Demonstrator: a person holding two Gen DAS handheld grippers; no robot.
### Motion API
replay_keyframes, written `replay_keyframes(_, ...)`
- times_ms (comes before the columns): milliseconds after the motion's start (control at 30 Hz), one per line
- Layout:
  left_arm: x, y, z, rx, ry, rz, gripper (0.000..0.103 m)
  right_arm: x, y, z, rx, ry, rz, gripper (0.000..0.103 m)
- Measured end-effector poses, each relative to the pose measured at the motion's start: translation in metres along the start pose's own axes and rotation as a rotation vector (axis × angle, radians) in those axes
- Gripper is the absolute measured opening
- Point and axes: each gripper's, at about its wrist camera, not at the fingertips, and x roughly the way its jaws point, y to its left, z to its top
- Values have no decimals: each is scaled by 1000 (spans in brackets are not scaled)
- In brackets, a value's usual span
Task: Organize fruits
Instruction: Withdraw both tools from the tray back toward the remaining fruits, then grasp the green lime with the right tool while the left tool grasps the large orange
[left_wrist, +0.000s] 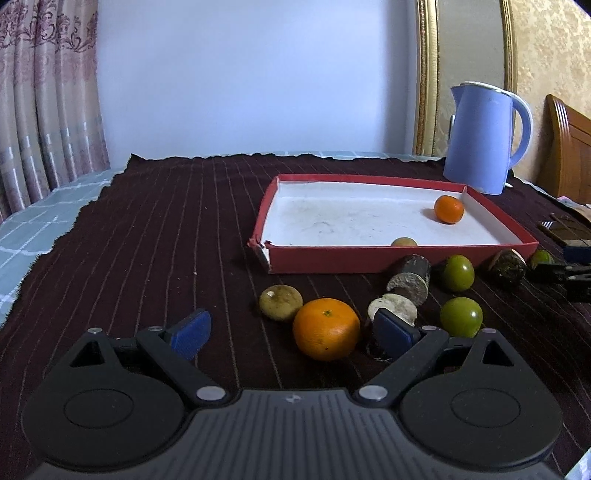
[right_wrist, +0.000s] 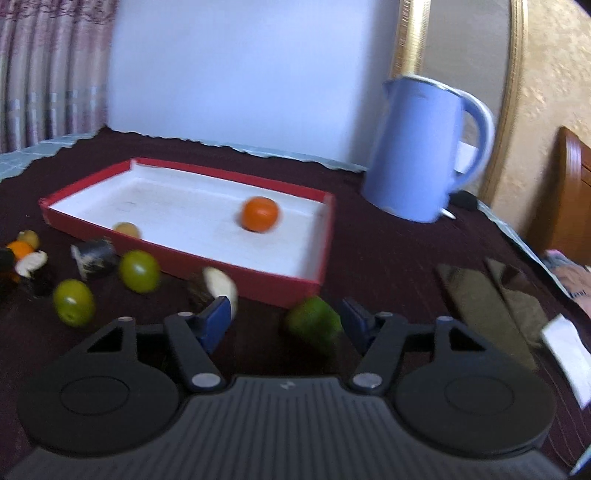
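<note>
Just outside the red tray's (right_wrist: 177, 266) near wall, a green fruit (right_wrist: 314, 322) lies between the right claw's (right_wrist: 284, 325) parted fingers, against the right-hand one and not yet clamped, while the left claw (left_wrist: 291, 332) gapes wide around an orange (left_wrist: 326, 328).
</note>
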Motion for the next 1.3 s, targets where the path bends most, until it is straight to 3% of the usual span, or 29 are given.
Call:
replay_keyframes(233, -5, 4, -3, 35, -3, 14, 95, 11, -15, -9, 23, 39, -46, 62)
replay_keyframes(400, -2, -1, -6, 73, 13, -8, 95, 27, -11, -3, 3, 60, -25, 62)
replay_keyframes(467, -1, -5, -6, 94, 16, -16, 95, 35, -9, 0, 7, 69, -17, 56)
replay_keyframes(533, 1, -9, -6, 111, 19, -15, 95, 42, -10, 2, 33, 86, -4, 36)
replay_keyframes(600, 4, -11, -4, 118, 25, -15, 95, 42, -11, 4, 69, 88, 16, 30)
replay_keyframes(767, 10, -9, 1, 109, 41, -31, 94, 36, -5, 1, 53, 74, -19, 29)
replay_keyframes(933, 8, 3, 1, 108, 42, 4, 92, 26, -3, -1, 58, 57, -14, 29)
replay_keyframes(1100, 7, 5, 0, 105, 50, -8, 89, 24, -3, -1, 65, 47, -9, 29)
replay_keyframes(1200, 12, -6, 0, 129, 55, -2, 82, 23, -2, -2, 73, 46, -10, 29)
replay_keyframes(1267, 18, -12, 3, 144, 66, 7, 71, 23, -3, -2, 76, 47, -10, 29)
replay_keyframes(1300, 24, -13, 4, 143, 90, 4, 58, 22, -3, -2, 79, 46, -11, 29)
